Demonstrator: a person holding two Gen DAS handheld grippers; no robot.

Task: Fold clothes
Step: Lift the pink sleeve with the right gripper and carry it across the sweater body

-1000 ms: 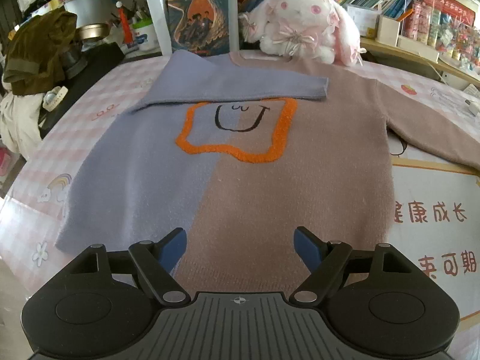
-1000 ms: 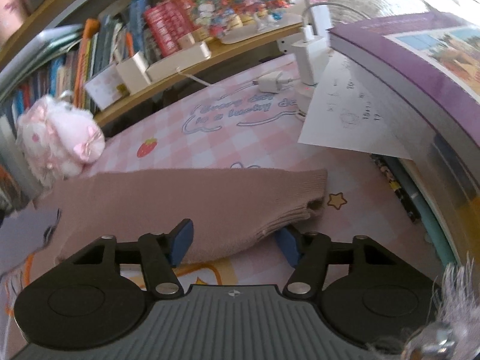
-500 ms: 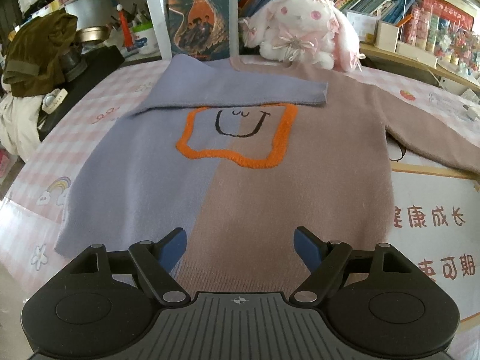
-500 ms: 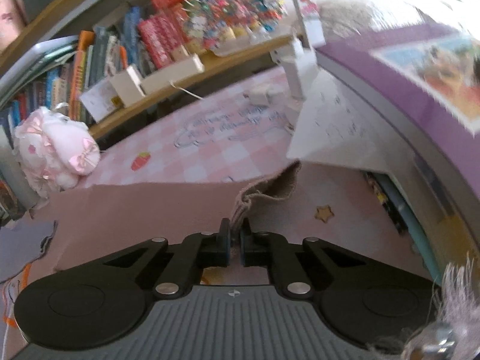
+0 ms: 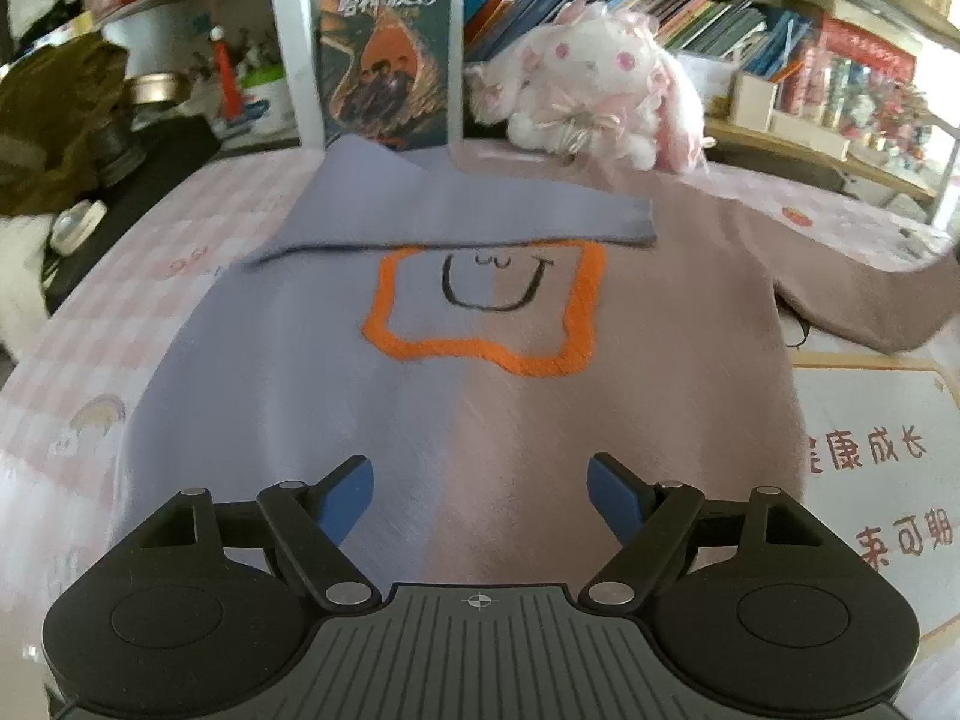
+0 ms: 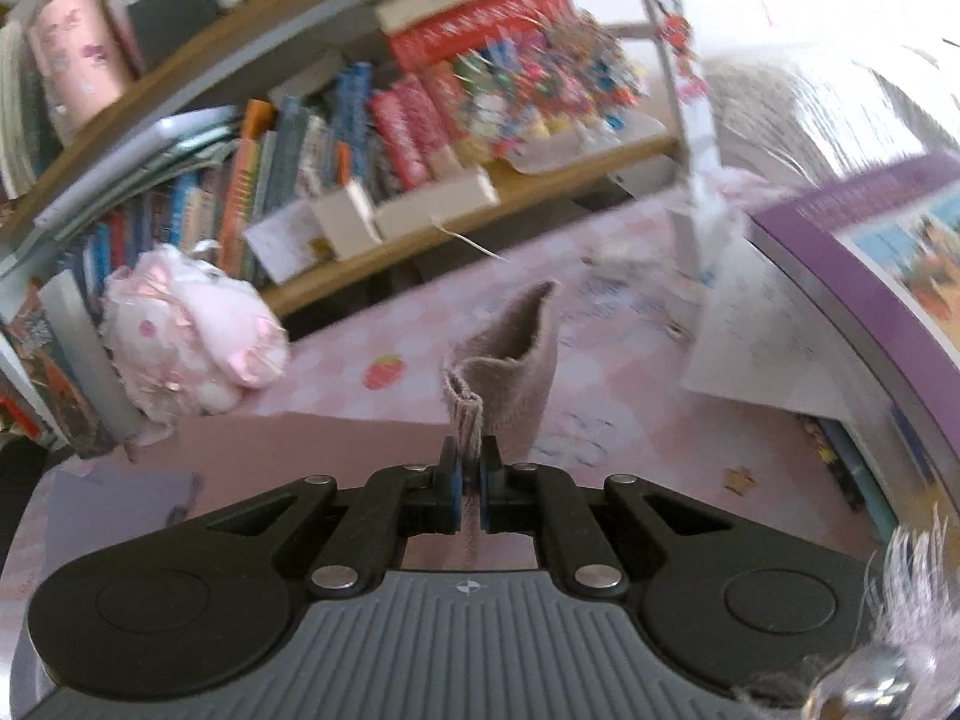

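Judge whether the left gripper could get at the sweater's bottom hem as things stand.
Probably yes: the left gripper is open just above the sweater near its hem, and nothing lies between them.

Sweater [image 5: 456, 396] lies flat on the tabletop, front up, half lavender / half dusty pink w/ an orange-framed smiley. Lavender sleeve [image 5: 480, 213] folded across the chest; pink sleeve [image 6: 510, 372] lifted, cuff standing up off the surface.

your sweater's hem [image 5: 480, 516] hides behind the left gripper [image 5: 480, 495]; the bookshelf [image 6: 372, 138] blurs, and its book titles are unreadable.
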